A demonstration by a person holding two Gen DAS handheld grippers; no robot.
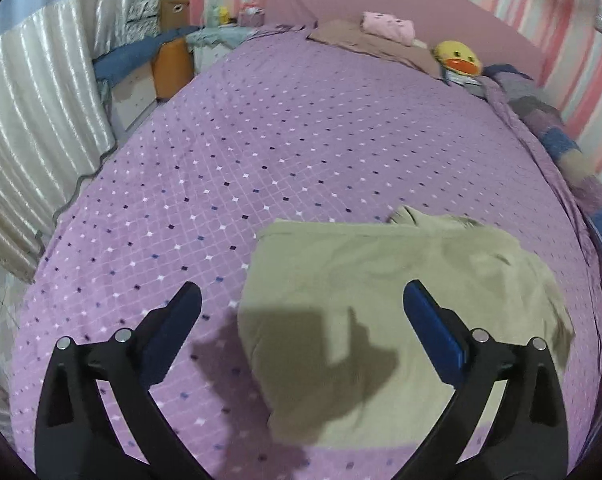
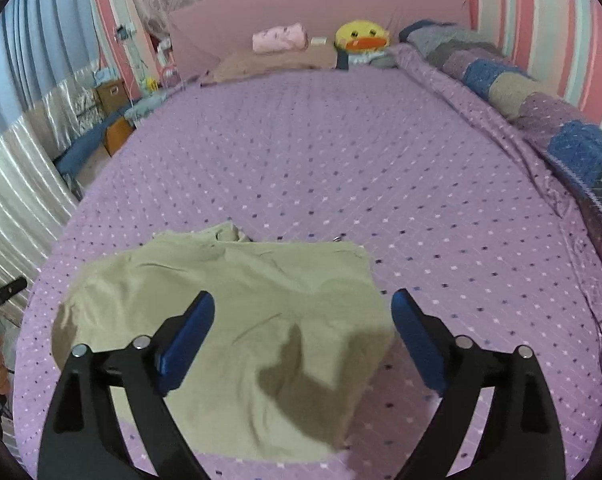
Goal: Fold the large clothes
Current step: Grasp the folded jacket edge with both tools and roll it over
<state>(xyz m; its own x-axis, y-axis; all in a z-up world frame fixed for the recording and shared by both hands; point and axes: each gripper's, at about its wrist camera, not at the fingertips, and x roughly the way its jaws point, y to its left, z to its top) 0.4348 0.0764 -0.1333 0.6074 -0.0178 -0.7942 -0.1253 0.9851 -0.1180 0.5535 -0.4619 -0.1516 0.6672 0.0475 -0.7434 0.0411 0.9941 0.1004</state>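
A folded olive-tan garment (image 1: 401, 280) lies flat on the purple dotted bedspread (image 1: 281, 140), near the bed's front edge. In the left wrist view my left gripper (image 1: 301, 296) hangs above the garment's left edge, jaws wide apart, nothing between the blue pads (image 1: 433, 328). In the right wrist view the same garment (image 2: 229, 292) sits below my right gripper (image 2: 303, 304), which hovers over the garment's right edge, also spread wide and holding nothing. Both grippers cast shadows on the cloth.
Along the pink headboard (image 2: 321, 12) lie a pink cushion (image 2: 279, 38), a yellow duck plush (image 2: 361, 36) and a brown pillow (image 2: 269, 60). A patchwork quilt (image 2: 541, 100) is rolled along the bed's right side. Boxes (image 1: 169, 60) and a curtain (image 1: 33, 120) stand left of the bed.
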